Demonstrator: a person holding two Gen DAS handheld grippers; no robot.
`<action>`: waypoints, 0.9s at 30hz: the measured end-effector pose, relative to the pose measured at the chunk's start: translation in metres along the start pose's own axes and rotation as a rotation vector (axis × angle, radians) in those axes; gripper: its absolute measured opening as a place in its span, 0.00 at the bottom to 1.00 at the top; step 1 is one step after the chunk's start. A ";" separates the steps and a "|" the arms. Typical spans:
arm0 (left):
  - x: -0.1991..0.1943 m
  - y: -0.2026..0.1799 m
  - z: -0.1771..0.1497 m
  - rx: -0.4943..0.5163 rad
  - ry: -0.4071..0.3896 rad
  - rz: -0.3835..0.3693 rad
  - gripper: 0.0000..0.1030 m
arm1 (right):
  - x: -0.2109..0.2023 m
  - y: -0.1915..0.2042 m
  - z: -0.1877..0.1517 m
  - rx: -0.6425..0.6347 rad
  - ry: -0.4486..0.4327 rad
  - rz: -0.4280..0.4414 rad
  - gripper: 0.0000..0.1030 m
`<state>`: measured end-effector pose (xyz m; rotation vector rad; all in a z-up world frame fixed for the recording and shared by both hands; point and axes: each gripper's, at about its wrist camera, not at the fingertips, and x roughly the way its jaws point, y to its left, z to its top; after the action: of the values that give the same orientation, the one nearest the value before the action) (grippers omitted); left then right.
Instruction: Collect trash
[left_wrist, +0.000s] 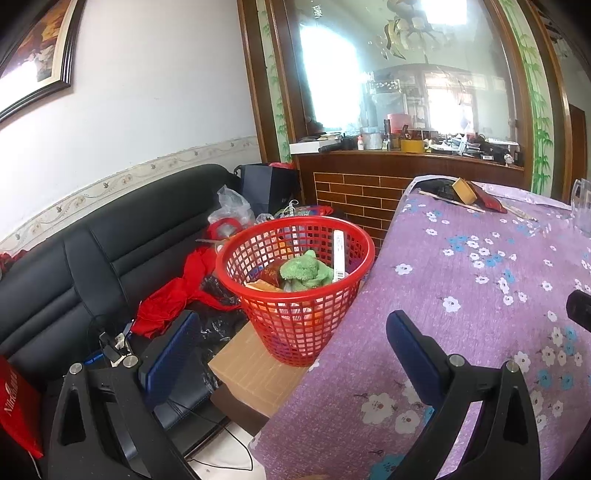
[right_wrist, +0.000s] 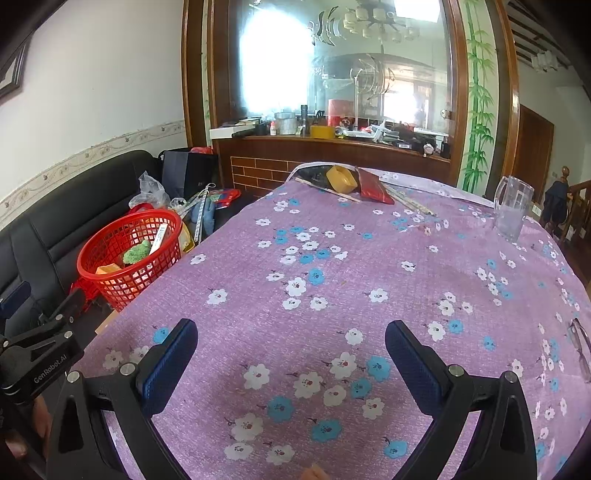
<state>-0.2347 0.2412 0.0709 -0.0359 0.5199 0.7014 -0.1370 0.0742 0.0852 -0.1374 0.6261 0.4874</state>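
Currently, far left in both views: black leather sofa (right_wrist: 48, 236) strewn with bags and a red cloth. Just right of it, the red plastic mesh basket (left_wrist: 295, 288) stands on a tan cardboard box (left_wrist: 255, 373), touching or just beside the table edge. It already holds a green fuzzy cloth wad (left_wrist: 304, 271), a long white carton upright against the wall, and some orange and dark red packaging.

Left gripper (left_wrist: 291, 354): jaws open wide, nothing between them, hovering over the gap between sofa and table, basket straight ahead.

Right gripper (right_wrist: 291, 358): jaws likewise open and empty, low over the purple floral tablecloth (right_wrist: 369, 266), whose near and middle area carries nothing to pick.

Far end of table, well apart from both grippers: yellow round tape-like roll (right_wrist: 341, 179), flat dark red packet (right_wrist: 375, 188), thin pale sticks beside them. Whether these are trash I cannot tell. Far right: clear plastic pitcher (right_wrist: 511, 210).

Handling judgement: roll looks light and stiff; pinch across its rim. Packet looks thin, possibly slippery; take it by a raised edge. Sticks lie flat and are hard to get under.
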 end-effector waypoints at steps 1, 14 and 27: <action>0.000 0.000 0.000 0.001 0.000 -0.001 0.97 | 0.000 0.000 0.000 0.000 0.001 0.000 1.00; 0.004 0.002 -0.001 0.002 0.008 -0.007 0.97 | 0.006 0.009 0.001 -0.014 0.020 0.004 1.00; 0.005 0.001 -0.002 0.009 0.009 -0.011 0.97 | 0.008 0.011 0.000 -0.016 0.026 0.000 1.00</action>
<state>-0.2334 0.2448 0.0676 -0.0338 0.5312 0.6886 -0.1366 0.0866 0.0807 -0.1589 0.6477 0.4918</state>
